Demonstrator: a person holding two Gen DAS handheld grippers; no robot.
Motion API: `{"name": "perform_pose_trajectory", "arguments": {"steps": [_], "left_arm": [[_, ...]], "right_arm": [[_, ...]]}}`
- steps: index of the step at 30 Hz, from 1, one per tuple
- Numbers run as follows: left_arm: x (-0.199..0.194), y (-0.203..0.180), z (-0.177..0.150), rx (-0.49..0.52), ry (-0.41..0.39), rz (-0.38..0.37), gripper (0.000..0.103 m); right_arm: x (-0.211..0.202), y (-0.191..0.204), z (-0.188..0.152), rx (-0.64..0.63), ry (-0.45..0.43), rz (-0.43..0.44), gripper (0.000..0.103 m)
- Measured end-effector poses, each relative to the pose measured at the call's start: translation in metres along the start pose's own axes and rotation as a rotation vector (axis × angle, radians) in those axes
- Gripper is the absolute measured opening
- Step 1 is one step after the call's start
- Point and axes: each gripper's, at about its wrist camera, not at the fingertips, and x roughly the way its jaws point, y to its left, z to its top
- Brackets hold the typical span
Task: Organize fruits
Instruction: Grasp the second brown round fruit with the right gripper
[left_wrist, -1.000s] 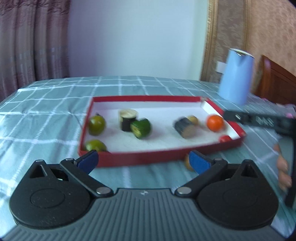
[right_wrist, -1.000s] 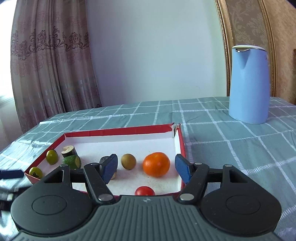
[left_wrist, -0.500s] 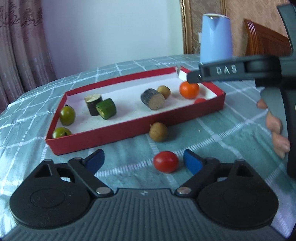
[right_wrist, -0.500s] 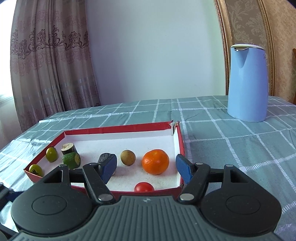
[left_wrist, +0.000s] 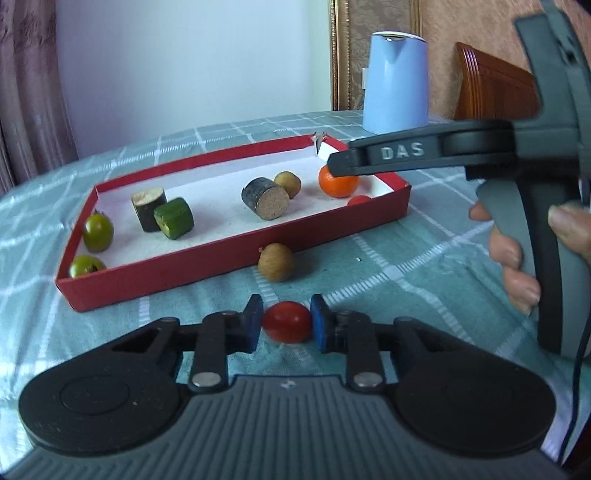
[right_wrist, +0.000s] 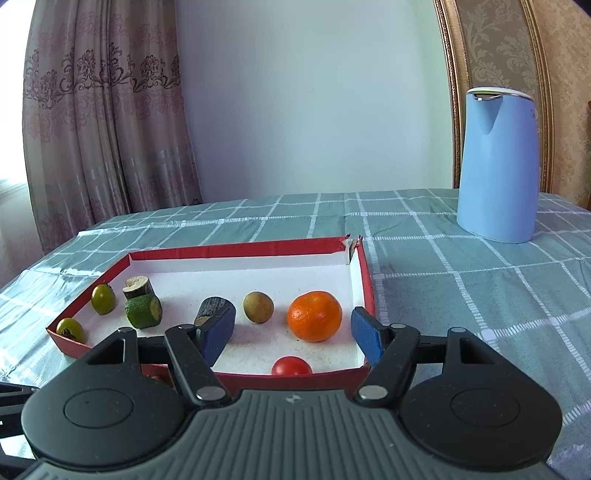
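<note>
The left hand-held gripper (left_wrist: 286, 322) has just been closing, and its blue pads (left_wrist: 253, 323) now press on both sides of a small red tomato (left_wrist: 286, 321) that sits on the checked cloth of the desk (left_wrist: 406, 266), in front of the red tray (left_wrist: 236, 254). Just beyond it, a brown round fruit (left_wrist: 276, 262) lies on the cloth beside the tray's near wall.

Inside the tray, on its white floor, two green fruits (left_wrist: 97, 232) rest at the left end, a dark cylinder (left_wrist: 147, 208) and a green cut piece (left_wrist: 173, 223) touch each other next to them, a larger dark cylinder (left_wrist: 264, 198) lies on its side near the middle with a second brown fruit (left_wrist: 287, 183) just behind it, and an orange (left_wrist: 337, 181) and another red tomato (left_wrist: 359, 200) sit at the right end.

The right hand-held gripper (right_wrist: 291, 330), held by a person's hand (left_wrist: 517, 258), hangs over the tray's right end with its jaws partly apart and nothing between them. A blue kettle (right_wrist: 496, 162) stands well apart on the desk's far side.
</note>
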Motion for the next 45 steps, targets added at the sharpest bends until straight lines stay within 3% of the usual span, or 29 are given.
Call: {"name": "perform_pose_trajectory", "arguments": {"steps": [5,8,14,23,27,29,33,40,42,45], "left_arm": [[-0.01,0.009,-0.001,-0.028,-0.045,0.035,0.025],[-0.017,0.025,-0.002,-0.064,-0.07,0.101,0.025],[-0.022,0.067,-0.007,-0.179,-0.06,0.176,0.025],[-0.035,0.098,-0.019,-0.25,-0.061,0.211,0.025],[-0.034,0.102,-0.023,-0.272,-0.056,0.193,0.025],[-0.034,0.102,-0.023,-0.268,-0.058,0.189,0.025],[-0.033,0.101,-0.024,-0.265,-0.056,0.184,0.025],[-0.03,0.1,-0.023,-0.256,-0.046,0.193,0.025],[-0.03,0.099,-0.022,-0.253,-0.044,0.2,0.025],[-0.032,0.097,-0.02,-0.248,-0.049,0.21,0.025]], "right_arm": [[-0.004,0.004,-0.004,-0.017,0.006,0.018,0.07],[-0.007,0.008,-0.007,-0.031,0.013,0.042,0.07],[-0.009,0.032,-0.016,-0.124,0.059,0.113,0.069],[-0.027,0.07,-0.03,-0.21,0.046,0.17,0.066],[-0.018,0.082,-0.035,-0.25,0.104,0.15,0.058],[-0.01,0.084,-0.035,-0.234,0.144,0.146,0.048],[0.005,0.086,-0.033,-0.203,0.185,0.146,0.047],[0.015,0.096,-0.033,-0.205,0.201,0.138,0.038],[0.015,0.093,-0.032,-0.189,0.201,0.154,0.024],[0.013,0.089,-0.031,-0.177,0.197,0.164,0.024]]}}
